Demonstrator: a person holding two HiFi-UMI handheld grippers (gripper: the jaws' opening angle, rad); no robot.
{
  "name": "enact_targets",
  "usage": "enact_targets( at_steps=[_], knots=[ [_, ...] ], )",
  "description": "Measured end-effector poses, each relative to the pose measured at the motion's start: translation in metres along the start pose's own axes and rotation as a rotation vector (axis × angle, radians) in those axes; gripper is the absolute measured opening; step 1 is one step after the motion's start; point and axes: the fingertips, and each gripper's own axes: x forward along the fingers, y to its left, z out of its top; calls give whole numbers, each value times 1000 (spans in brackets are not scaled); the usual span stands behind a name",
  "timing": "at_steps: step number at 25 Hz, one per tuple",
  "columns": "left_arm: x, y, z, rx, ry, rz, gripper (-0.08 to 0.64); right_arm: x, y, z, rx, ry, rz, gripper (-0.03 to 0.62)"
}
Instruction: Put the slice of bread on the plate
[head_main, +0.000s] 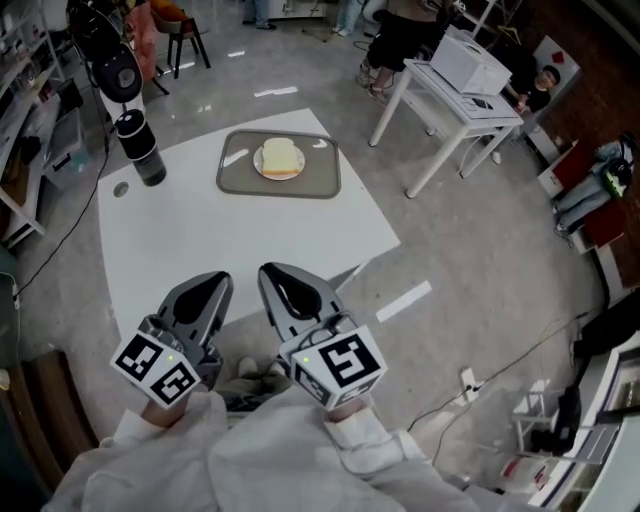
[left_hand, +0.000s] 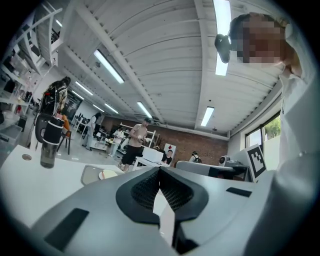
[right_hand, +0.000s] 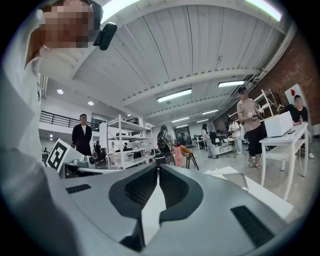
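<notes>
Found slice of bread lying flat on plate, plate seated inside grey tray on far part of white table. Judged as task end state already in place: bread on plate, nothing left to carry.

Located straight ahead of both gripper tips, well apart from each, across a bare stretch of table top. Roughly square in outline, so no marked long axis to align with; tray's longer side set crosswise to the line of the grippers.

Right gripper: closed, tips meeting, nothing between the jaws. Held low and close to the body at the near table edge, pointing about level. Bread almost dead ahead of it, very slightly to its right.

Left gripper: likewise closed and empty. Held just beside the right gripper, on its left. Bread ahead and off to its right; in the left gripper view seen low and to the left past the jaws, with tray rim in front.

Judged nearer of the two: the right gripper, by a small margin only, and better lined up with the plate.

Further out: dark bottle standing upright at the far left of the table, well left of the tray and left of the left gripper's line. No obstruction noted between grippers and tray.
</notes>
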Motion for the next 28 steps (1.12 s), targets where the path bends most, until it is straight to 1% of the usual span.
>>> enact_targets(
  at_steps=[5,9,12,22,25,28],
  knots=[
    [5,-7,-18,-62,27,7,9,-11,0,-18,11,55,-15,17],
    [8,-13,-26,-53,60,2,9,-16,1,-30,30,83,-21,15],
    [12,-15,-32,-62,77,-6,9,-19,1,-37,34,106,-30,14],
    [22,-14,-39,-35,121,-22,9,-22,-12,-40,30,148,-76,14],
    [24,-14,-40,-18,130,-26,9,-19,-17,-41,41,138,-94,14],
    [23,-15,-38,-24,122,-37,9,-18,-19,-38,37,118,-111,13]
  ],
)
